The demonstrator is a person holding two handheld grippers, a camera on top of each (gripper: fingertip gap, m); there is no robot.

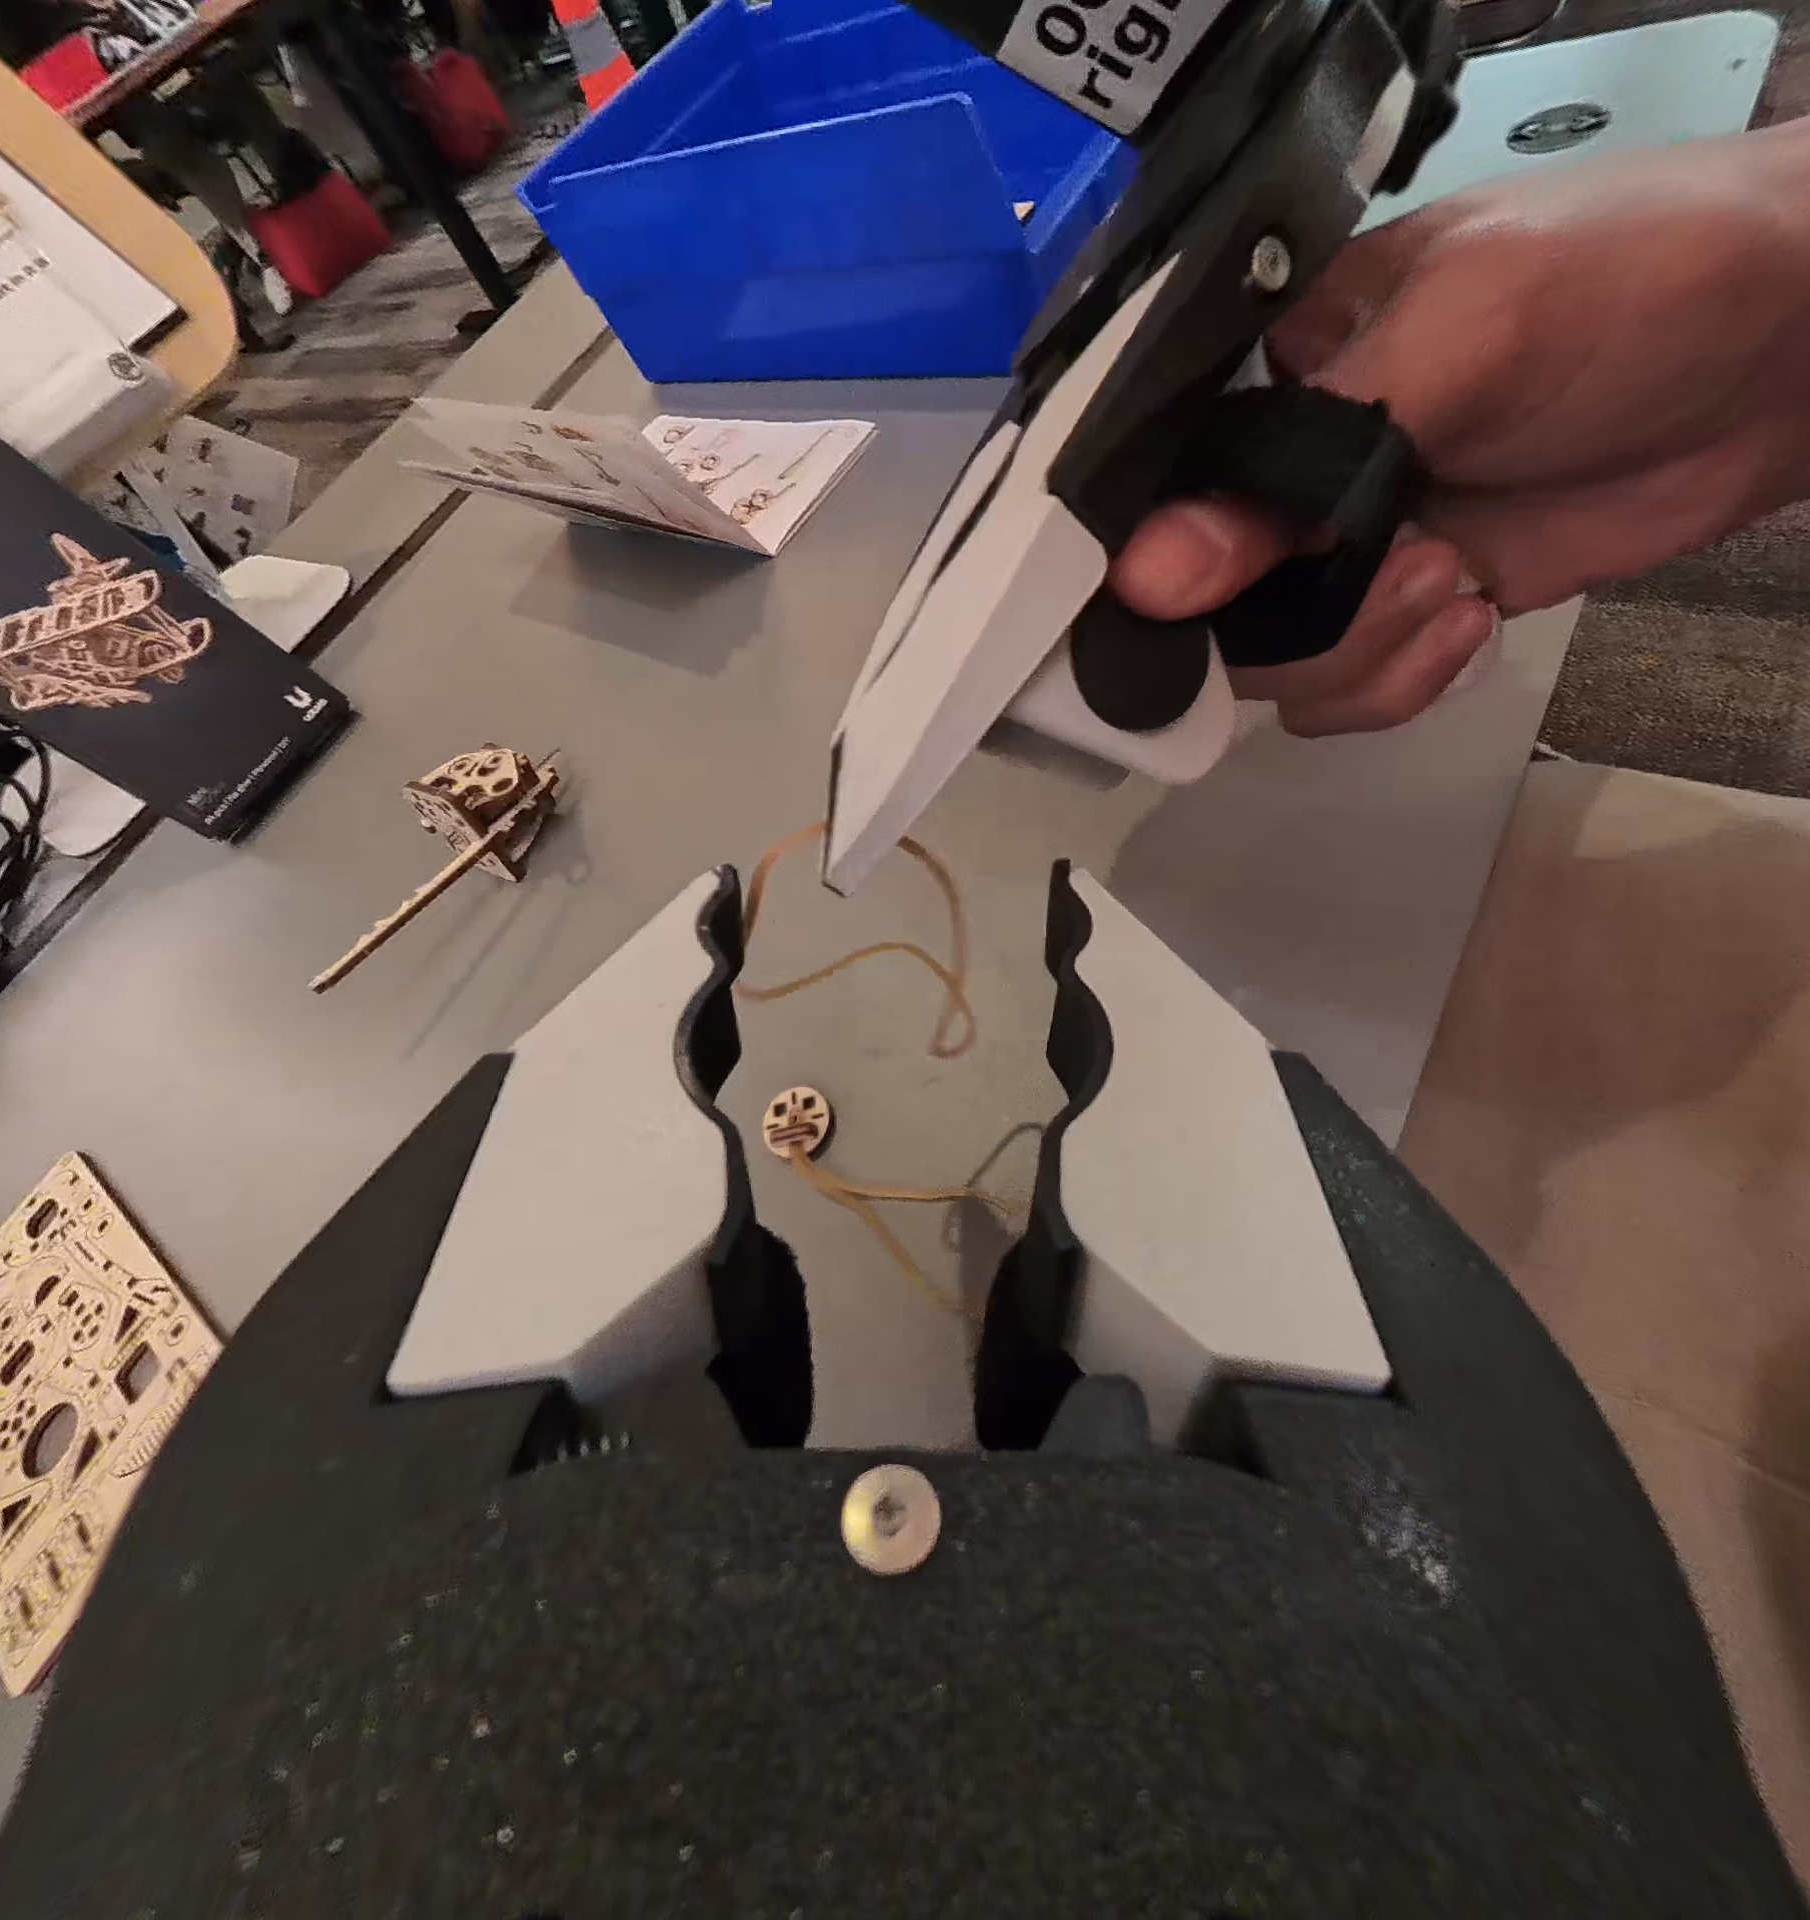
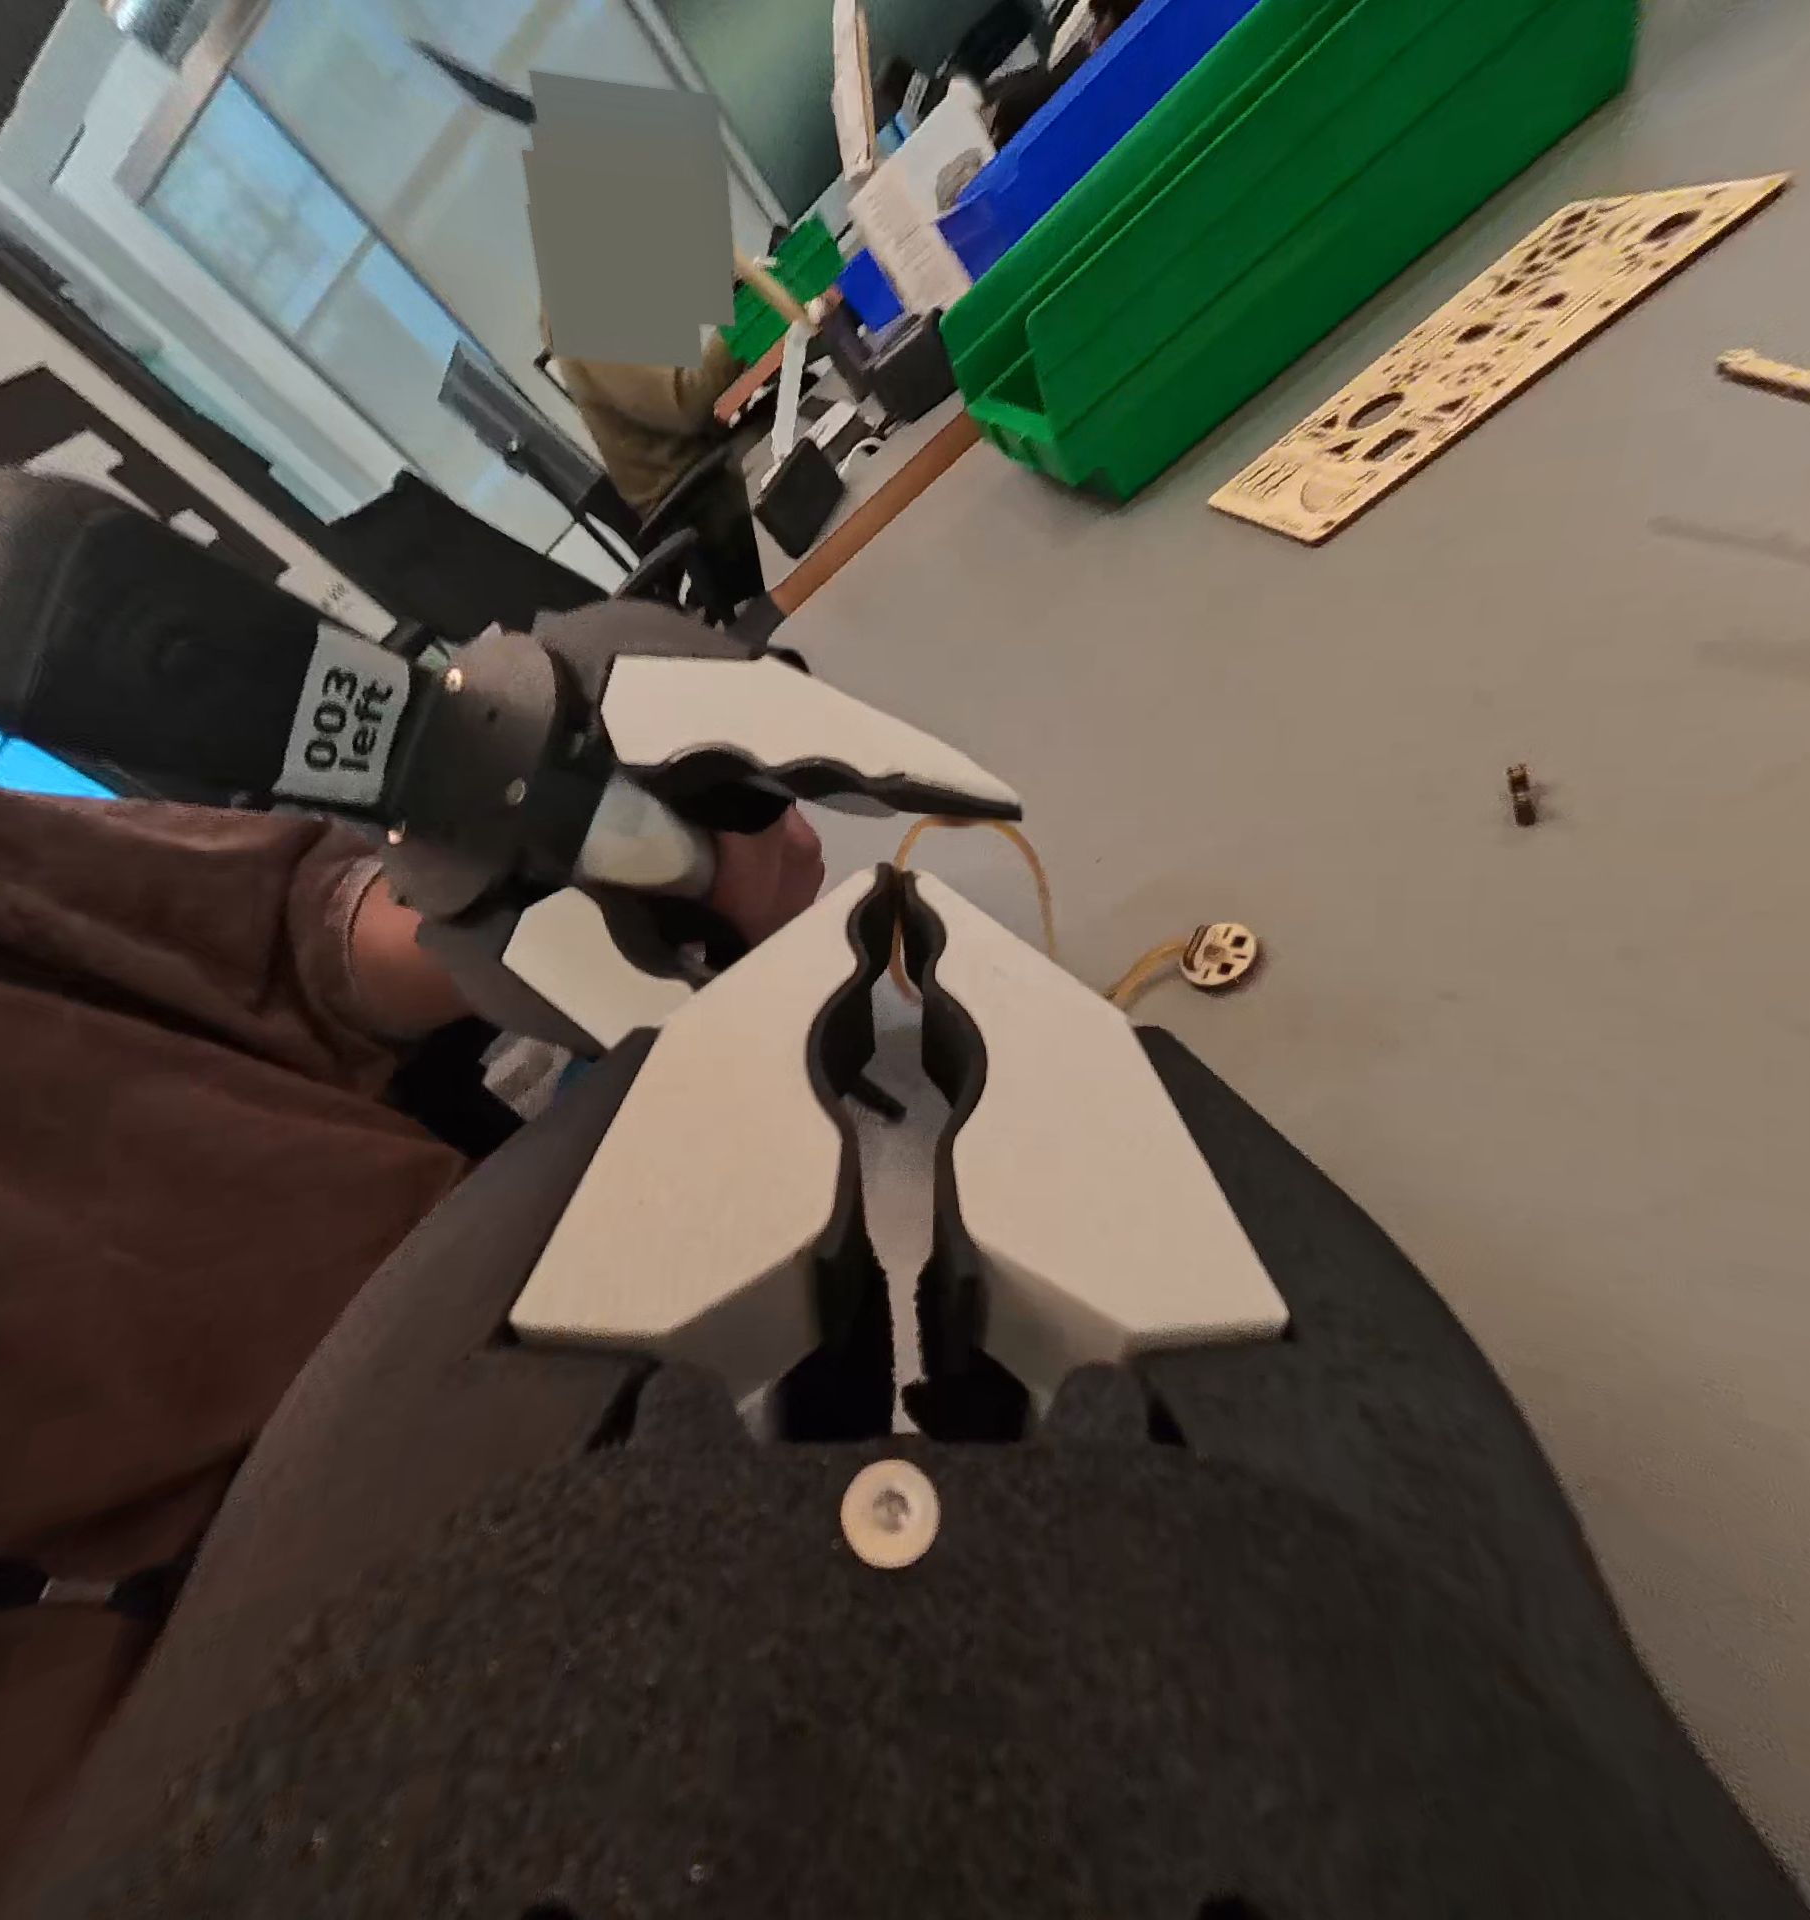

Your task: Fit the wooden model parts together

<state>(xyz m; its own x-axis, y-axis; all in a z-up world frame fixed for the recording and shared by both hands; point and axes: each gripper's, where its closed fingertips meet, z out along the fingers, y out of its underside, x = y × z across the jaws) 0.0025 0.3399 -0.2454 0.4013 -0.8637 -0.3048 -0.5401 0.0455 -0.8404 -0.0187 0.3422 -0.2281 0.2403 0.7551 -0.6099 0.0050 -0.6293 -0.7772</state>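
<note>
Rubber band (image 1: 859, 966), tan and looped, lies slack on the grey bench (image 1: 610, 665) with one end threaded through a small round wooden disc (image 1: 798, 1120); the right gripper (image 2: 896, 883) has its fingertips pinched on the far loop of that band, lifting a short arc of it clear of the surface. That grip looks chosen to take up the slack so the band can be stretched toward another part. The left gripper (image 1: 890, 883) is released, its fingers spread wide on either side of the band and disc, holding nothing; it seems poised to steady or seize the disc once the band is taut. Toward the bench's left edge, well apart from the band, rests a partly built wooden model (image 1: 480, 805) with a long toothed stick jutting out, probably the piece the band belongs on. A punched-out plywood sheet (image 1: 44, 1382) sits at the near left corner, a folded instruction leaflet (image 1: 672, 468) farther back, and a blue bin (image 1: 818, 208) at the far edge.
</note>
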